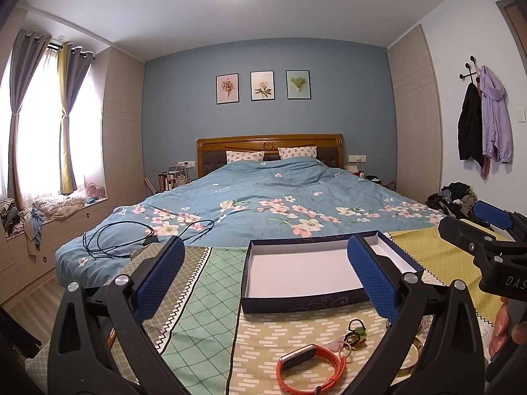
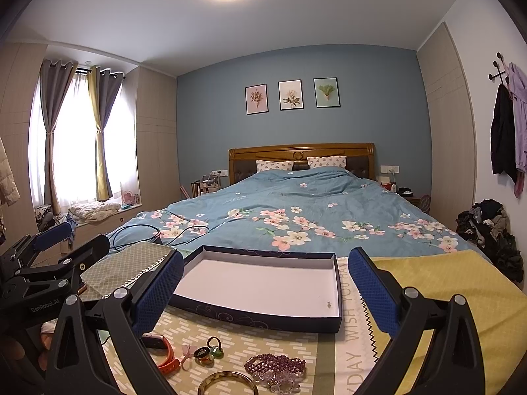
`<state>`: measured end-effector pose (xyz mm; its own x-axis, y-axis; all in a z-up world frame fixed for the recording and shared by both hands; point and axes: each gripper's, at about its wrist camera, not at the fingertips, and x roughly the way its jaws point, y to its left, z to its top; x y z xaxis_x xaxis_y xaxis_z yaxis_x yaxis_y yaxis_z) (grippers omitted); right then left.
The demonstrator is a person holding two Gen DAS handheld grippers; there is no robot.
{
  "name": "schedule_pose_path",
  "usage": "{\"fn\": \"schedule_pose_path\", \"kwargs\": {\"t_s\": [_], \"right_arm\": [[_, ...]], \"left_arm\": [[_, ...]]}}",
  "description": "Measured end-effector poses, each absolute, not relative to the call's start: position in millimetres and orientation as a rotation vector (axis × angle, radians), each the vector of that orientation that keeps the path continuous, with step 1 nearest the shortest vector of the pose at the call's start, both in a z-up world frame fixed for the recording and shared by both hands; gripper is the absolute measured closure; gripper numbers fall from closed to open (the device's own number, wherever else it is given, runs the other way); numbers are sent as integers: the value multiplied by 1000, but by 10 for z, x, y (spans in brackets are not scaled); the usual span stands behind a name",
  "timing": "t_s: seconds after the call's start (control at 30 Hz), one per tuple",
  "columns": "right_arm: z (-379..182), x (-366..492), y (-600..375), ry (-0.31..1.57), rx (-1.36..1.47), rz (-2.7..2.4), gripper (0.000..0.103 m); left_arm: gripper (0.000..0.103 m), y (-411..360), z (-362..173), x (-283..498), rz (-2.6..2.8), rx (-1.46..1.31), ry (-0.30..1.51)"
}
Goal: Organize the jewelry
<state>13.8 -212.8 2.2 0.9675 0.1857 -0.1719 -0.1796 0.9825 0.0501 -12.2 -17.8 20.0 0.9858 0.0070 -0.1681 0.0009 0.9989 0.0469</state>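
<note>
A shallow dark-blue box (image 1: 303,273) with a white inside lies open on the patchwork cloth, holding only a tiny speck (image 2: 328,303). In front of it lie an orange watch band (image 1: 309,368), rings and small charms (image 2: 207,352), a purple bead bracelet (image 2: 275,363) and a gold bangle (image 2: 227,383). My left gripper (image 1: 266,243) hovers open above the watch band, aimed at the box. My right gripper (image 2: 266,255) is open too, above the beads and bangle. Neither holds anything. In the left wrist view, a finger hides part of the bangle.
The patchwork cloth (image 1: 204,296) covers a surface at the foot of a bed with a blue floral duvet (image 1: 280,197). A black cable (image 1: 131,237) lies on the bed's left corner. A clothes pile (image 2: 490,230) sits at the right wall. A hand (image 1: 504,326) holds the right gripper.
</note>
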Motion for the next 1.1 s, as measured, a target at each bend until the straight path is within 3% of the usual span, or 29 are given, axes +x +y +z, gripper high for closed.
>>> {"fn": "schedule_pose_path", "kwargs": {"t_s": [1.1], "right_arm": [[11, 122, -2113, 179, 34, 184, 6]], "left_arm": [[6, -190, 187, -129, 2, 47, 173]]}}
